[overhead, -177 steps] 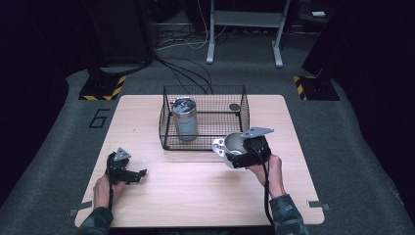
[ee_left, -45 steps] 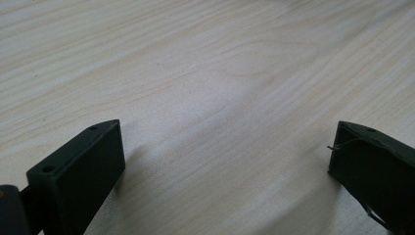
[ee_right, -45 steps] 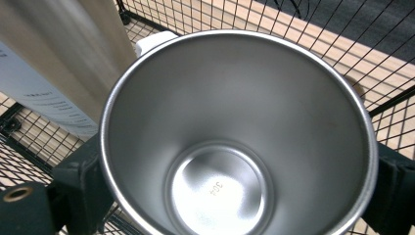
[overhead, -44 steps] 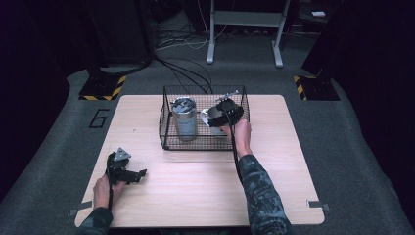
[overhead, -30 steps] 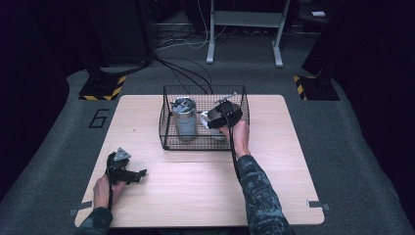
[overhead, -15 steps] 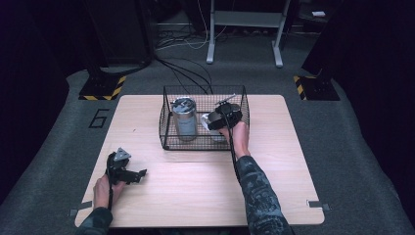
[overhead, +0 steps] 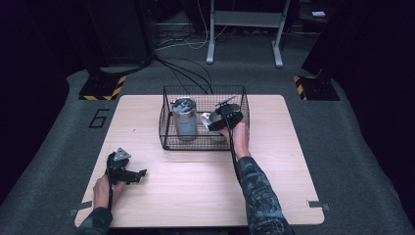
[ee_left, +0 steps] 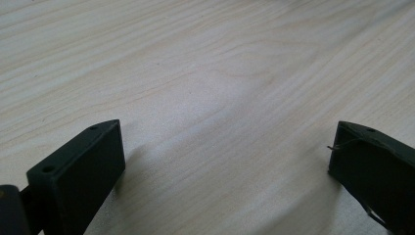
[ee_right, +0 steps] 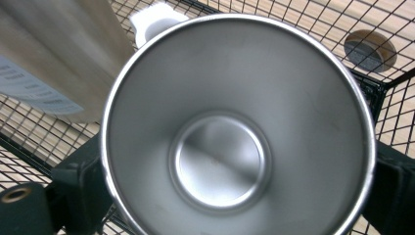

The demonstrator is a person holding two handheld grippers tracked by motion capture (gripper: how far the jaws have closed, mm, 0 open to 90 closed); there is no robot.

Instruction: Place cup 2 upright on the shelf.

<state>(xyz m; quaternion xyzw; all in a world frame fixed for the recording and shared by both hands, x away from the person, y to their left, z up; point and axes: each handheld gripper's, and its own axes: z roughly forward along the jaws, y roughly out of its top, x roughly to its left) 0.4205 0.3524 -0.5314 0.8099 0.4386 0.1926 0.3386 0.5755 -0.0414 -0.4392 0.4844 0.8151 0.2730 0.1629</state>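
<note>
The wooden table (overhead: 205,191) carries a black wire basket (overhead: 169,139). Inside it stands a steel canister (overhead: 184,119). Beside the canister, within the basket, the right gripper (overhead: 221,119) clamps a steel cup (ee_right: 238,128). The left gripper (ee_left: 225,161) rests on bare tabletop, jaws apart.

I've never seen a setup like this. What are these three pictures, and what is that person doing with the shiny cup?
A person sits at a wooden table with a hand-held tool in each hand; each tool has two black jaws. One camera looks down from above; one rides on each tool. The right gripper clamps a steel cup, jaws on either side, inside the wire basket, beside a tall metal canister. A small dark disc lies on the basket floor. The left gripper rests on the table, jaws apart, holding nothing.
</note>
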